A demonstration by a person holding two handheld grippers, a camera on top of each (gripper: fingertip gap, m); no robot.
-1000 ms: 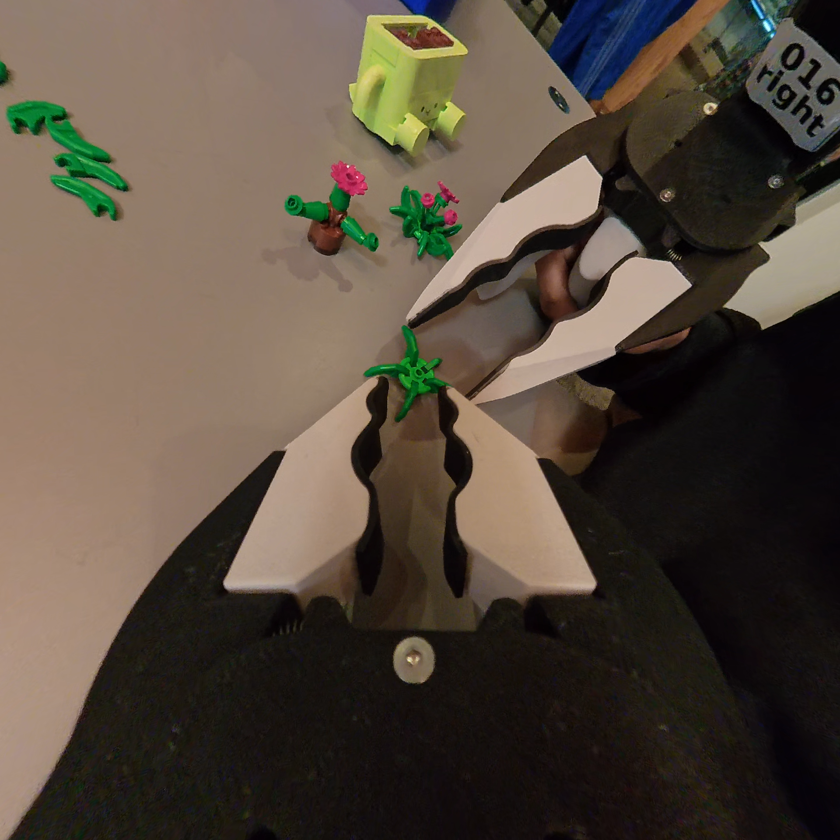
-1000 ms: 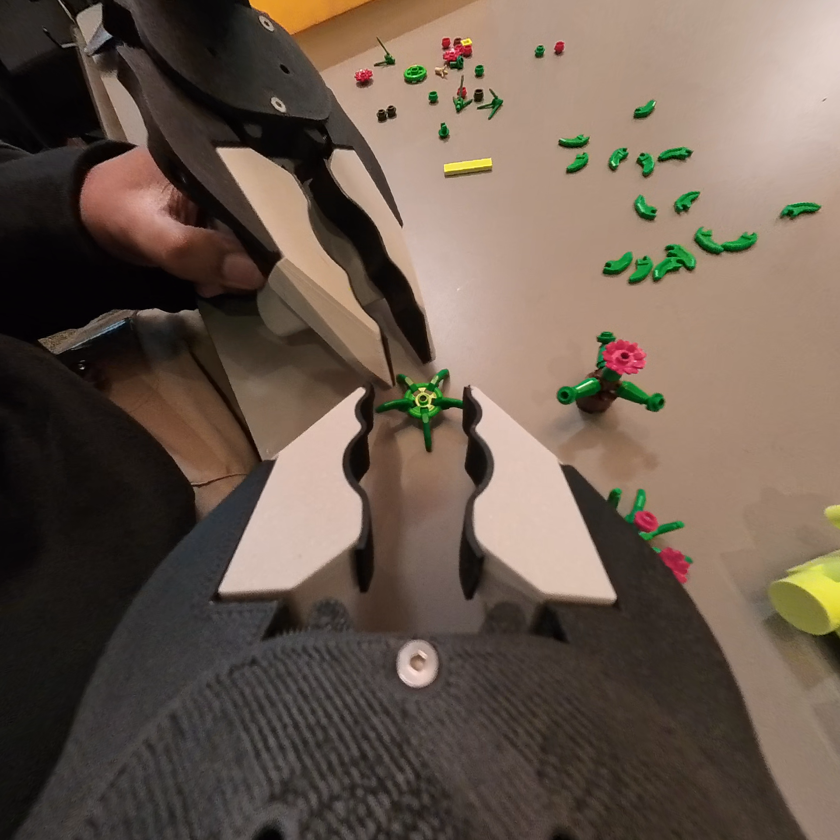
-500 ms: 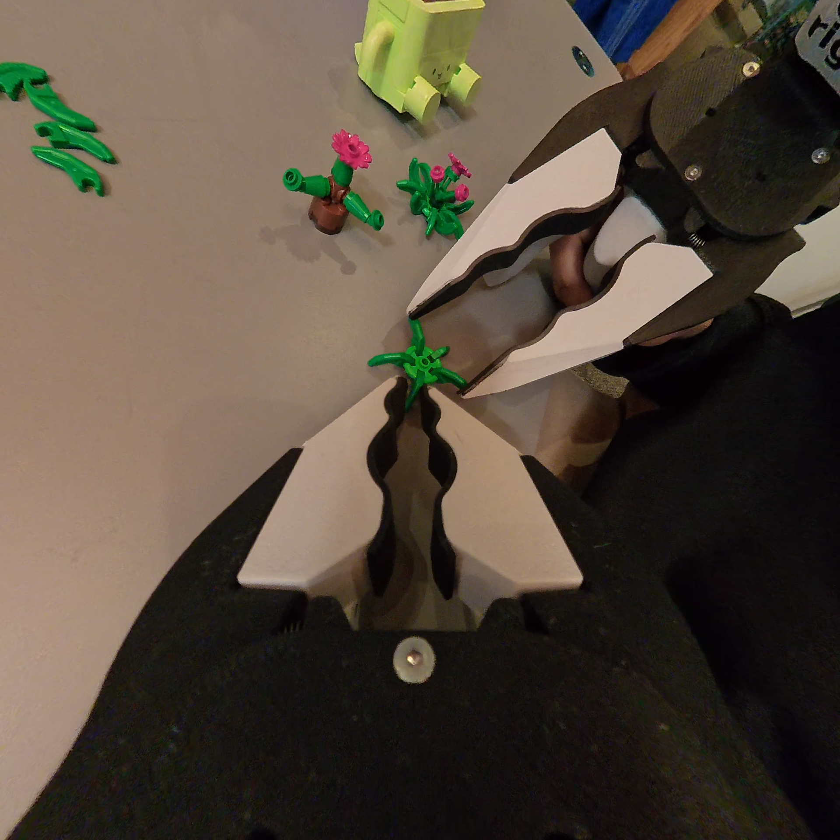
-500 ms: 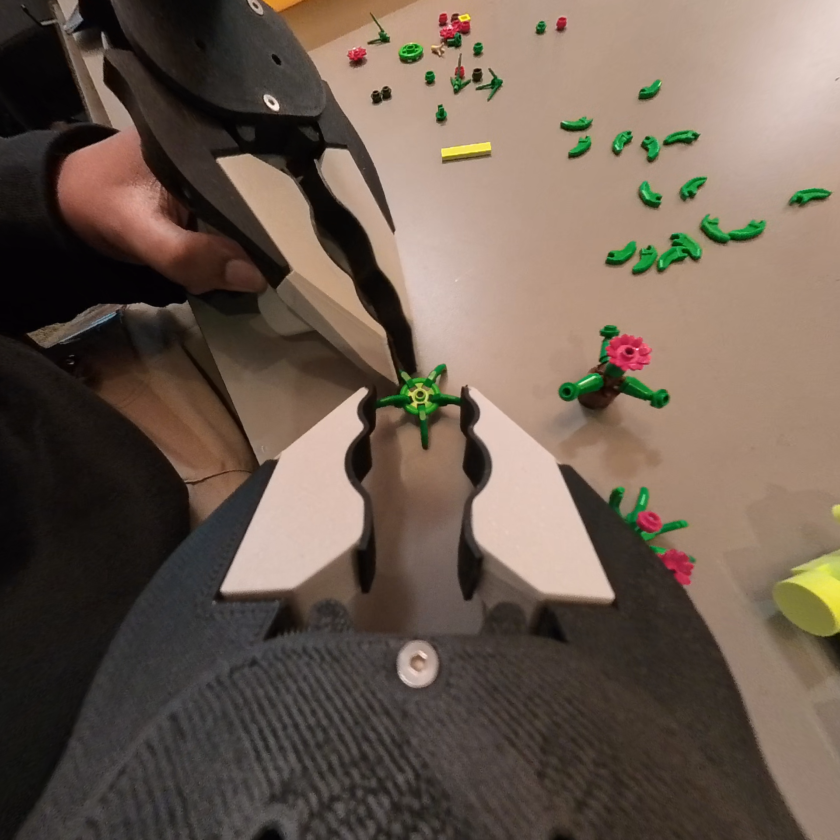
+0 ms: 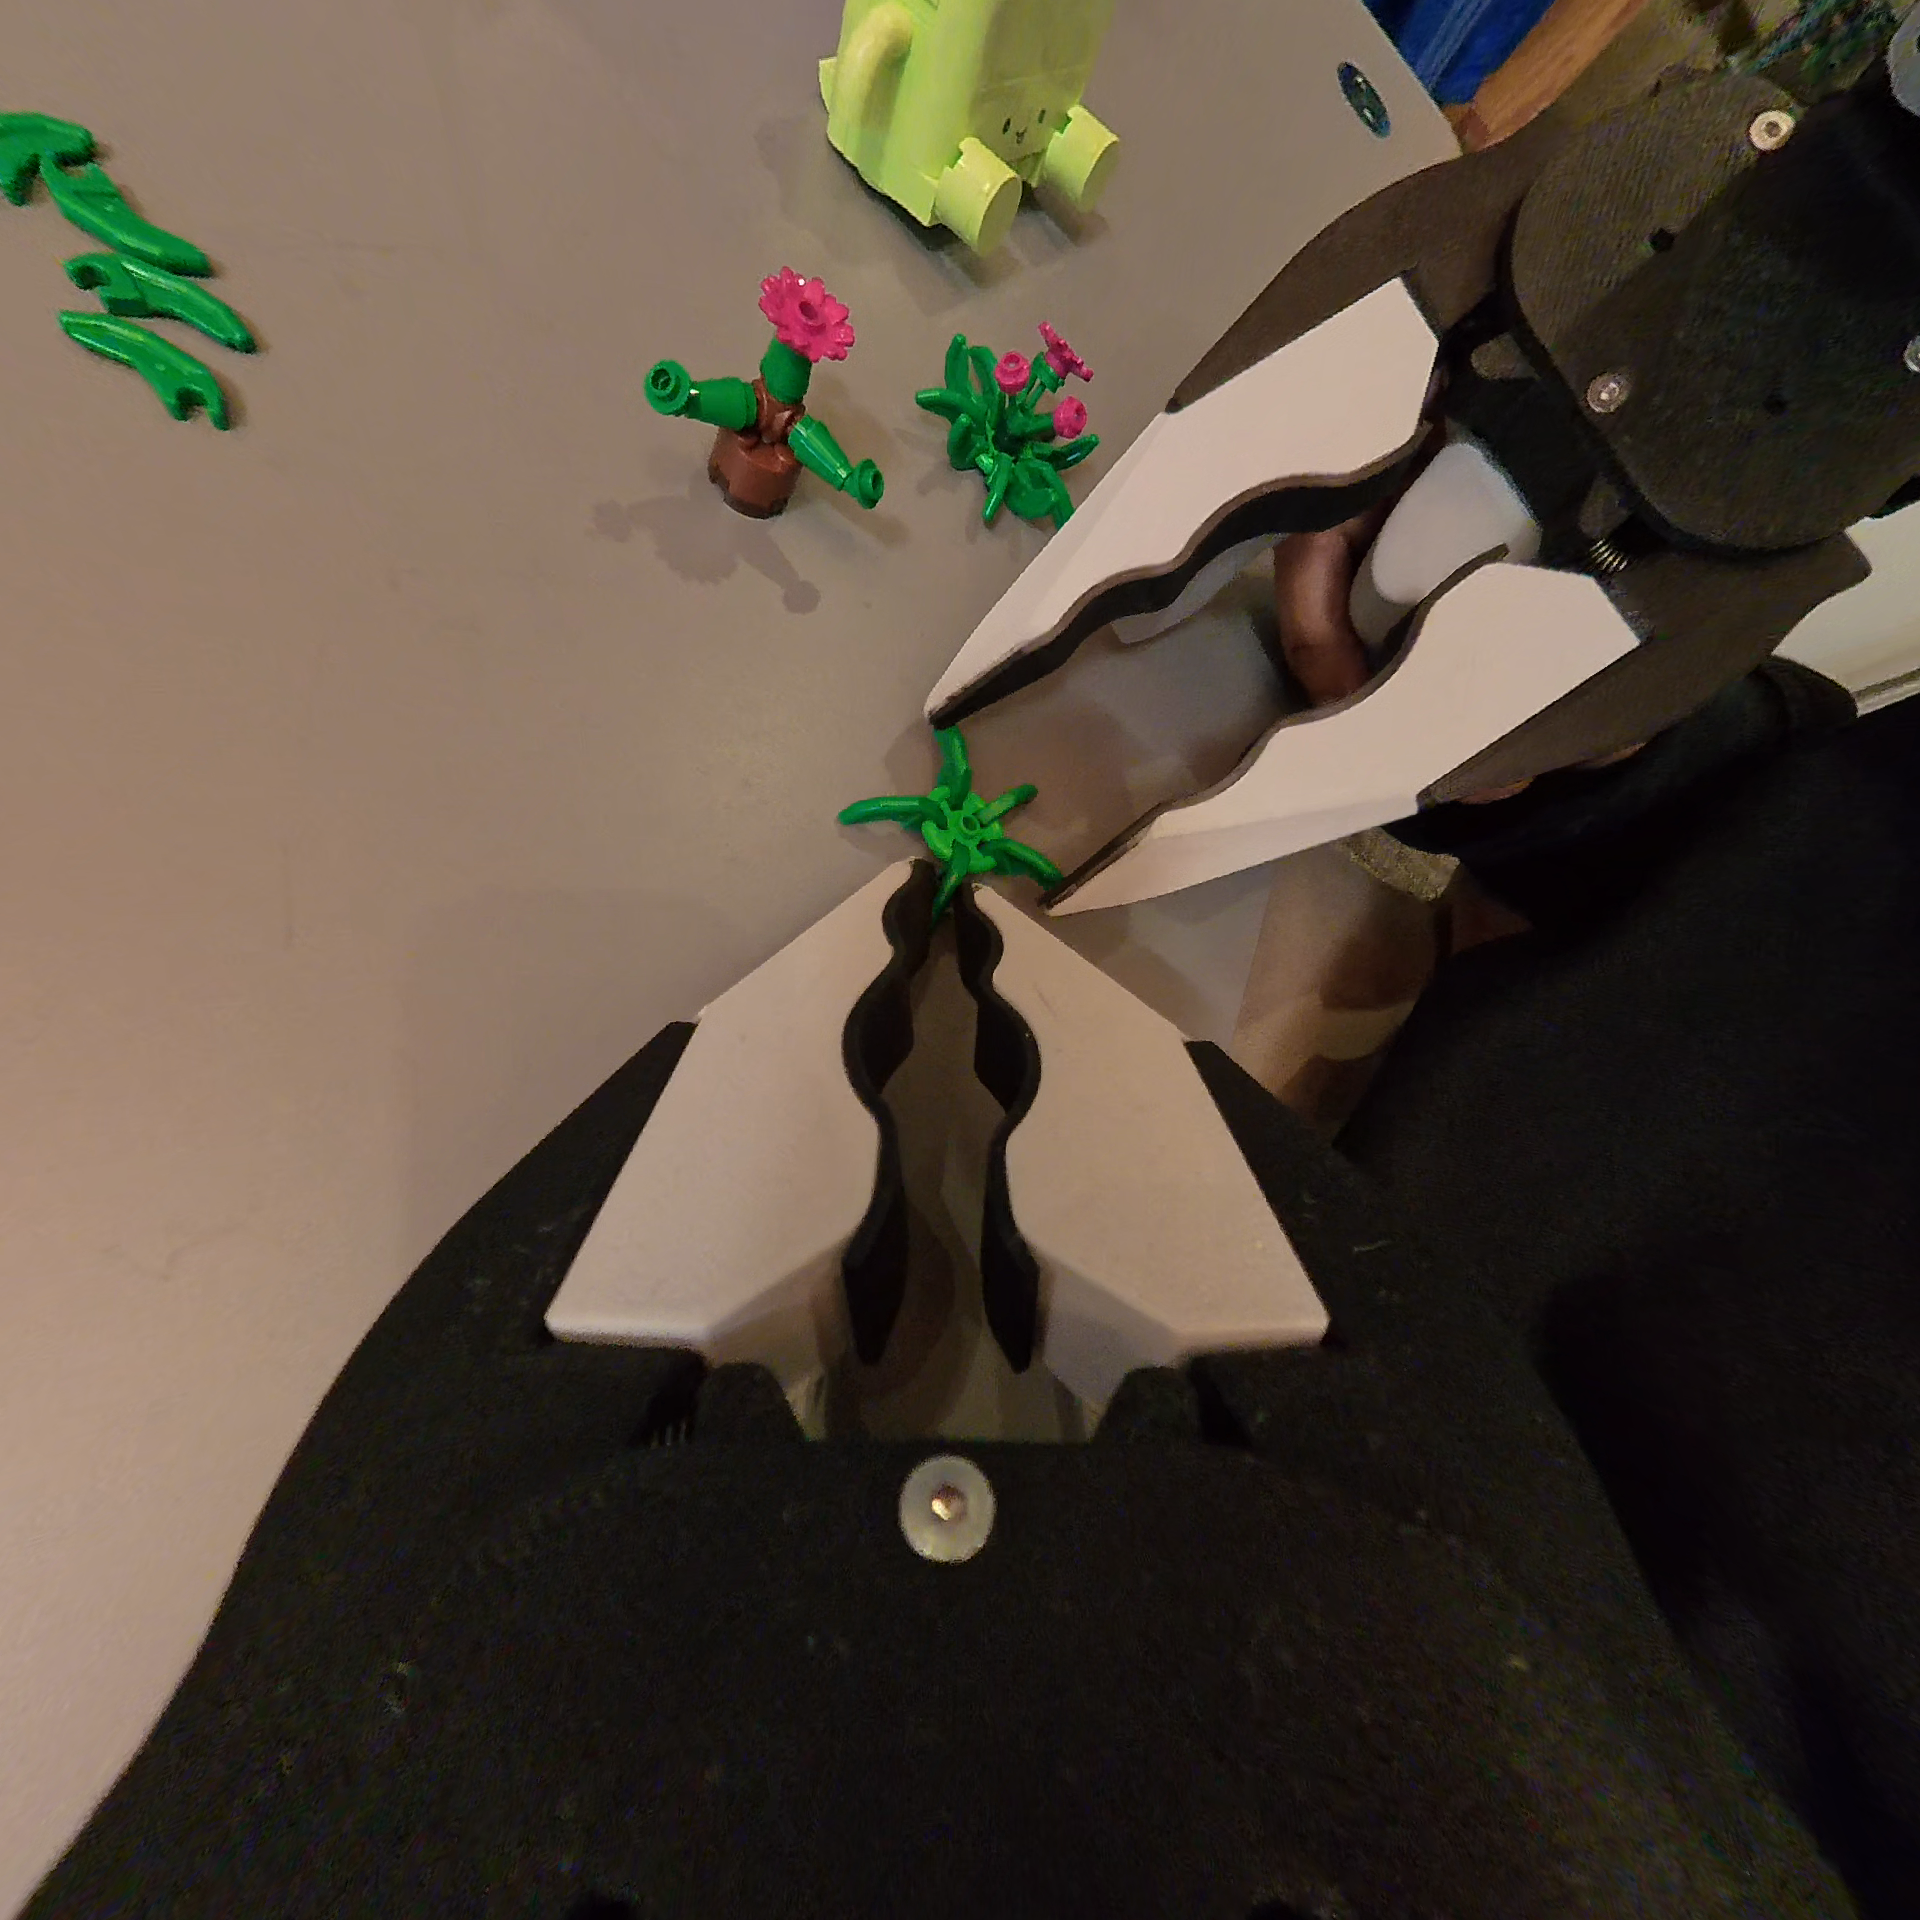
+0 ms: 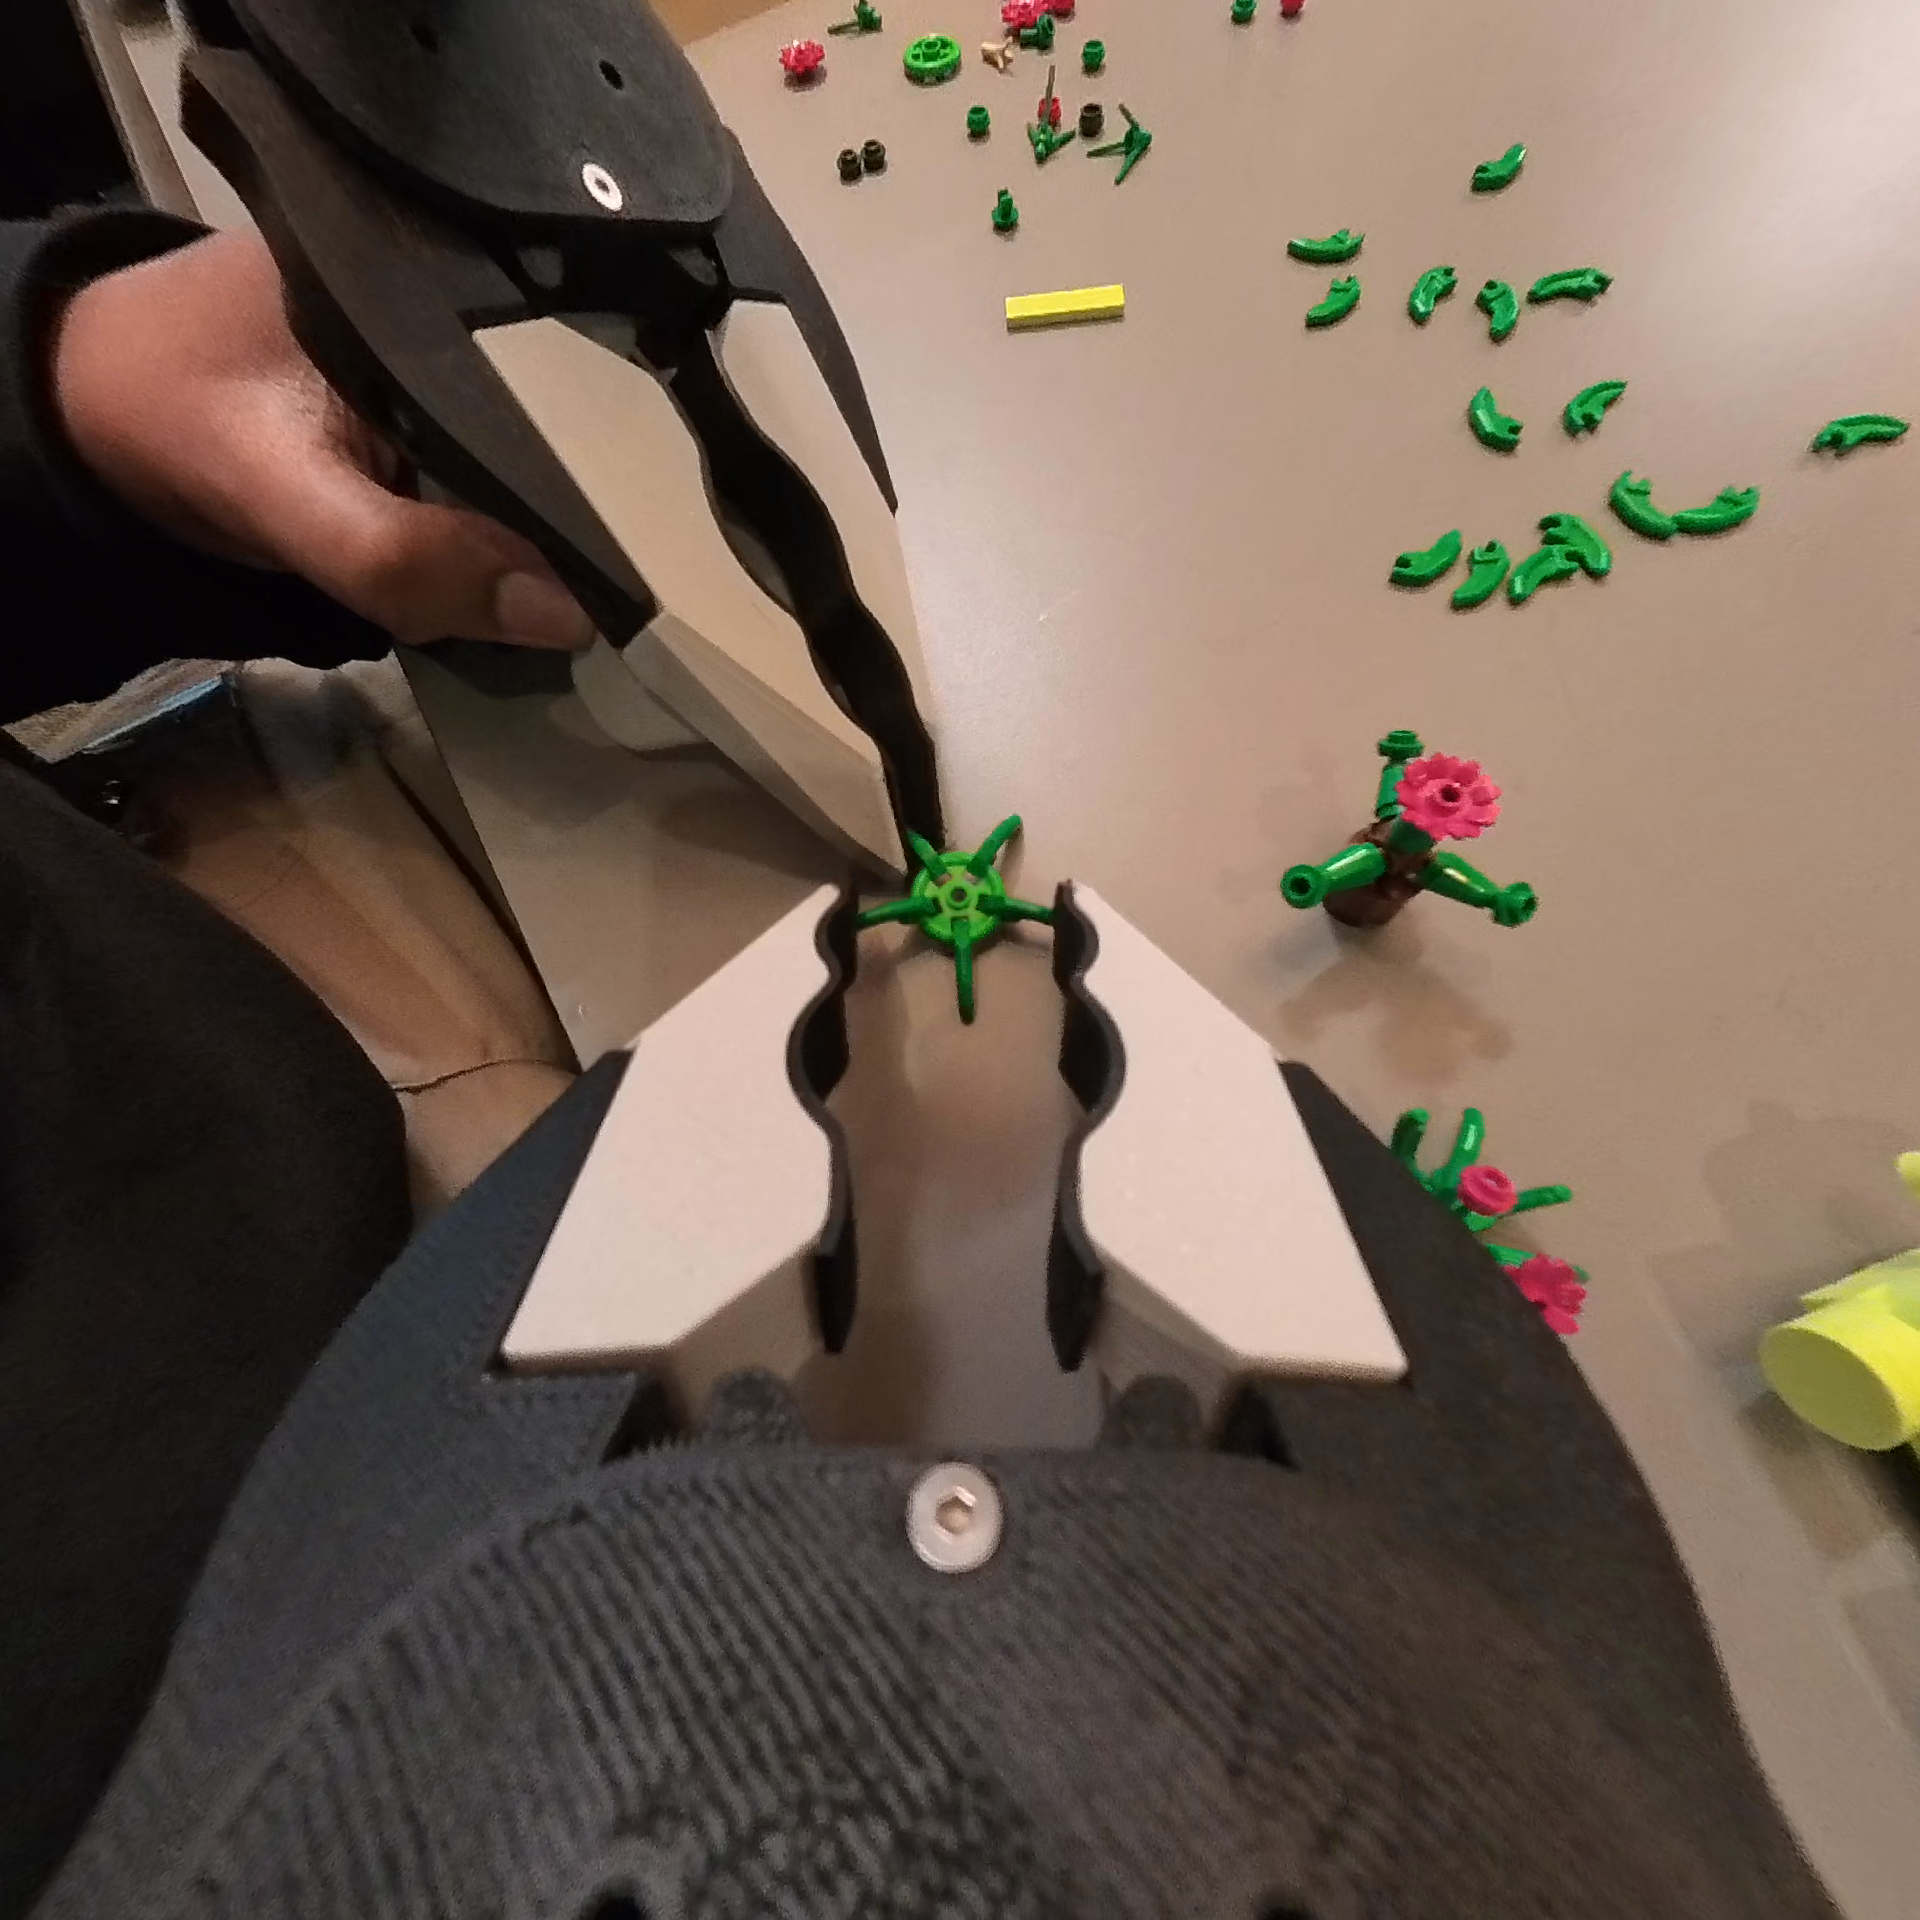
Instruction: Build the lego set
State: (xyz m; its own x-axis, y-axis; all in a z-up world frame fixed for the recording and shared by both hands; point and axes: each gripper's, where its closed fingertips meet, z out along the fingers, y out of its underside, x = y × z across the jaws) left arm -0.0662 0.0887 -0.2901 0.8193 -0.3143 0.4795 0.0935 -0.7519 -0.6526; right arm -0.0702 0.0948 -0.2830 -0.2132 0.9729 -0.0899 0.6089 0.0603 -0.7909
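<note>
Lego set pieces are lying spread over a grey table (image 5: 312, 727) — largest first: the lime-yellow blocky build (image 5: 961, 94) is sitting at the far edge in the left wrist view, only its round peg showing at the right margin of the right wrist view (image 6: 1839, 1371).

Right gripper (image 6: 951, 904) is sitting with its jaws spread wide, tips bracketing the green spiky leaf piece (image 6: 953, 899) on either side without squeezing it; in the left wrist view it (image 5: 992, 810) is coming in from the right, a hand partly showing behind it.

Left gripper (image 5: 940, 878) is pinching one spike of the green spiky leaf piece (image 5: 961, 826), jaws nearly together at the tips. In the right wrist view it (image 6: 914, 847) is angling down from upper left, held by a hand (image 6: 312, 499), tip touching the piece's rim.

The piece is lying flat on the table near the front edge, between the two grippers.

Smaller stuff:
- brown-potted pink flower (image 5: 774, 416) with green stems, standing upright, well apart from the grippers
- leafy cluster with pink buds (image 5: 1013, 426) just beside it
- curved green leaves (image 6: 1538, 520) scattered farther out
- yellow flat bar (image 6: 1065, 308) — lying alone
- tiny green, red and dark studs (image 6: 987, 94) at the far end
</note>
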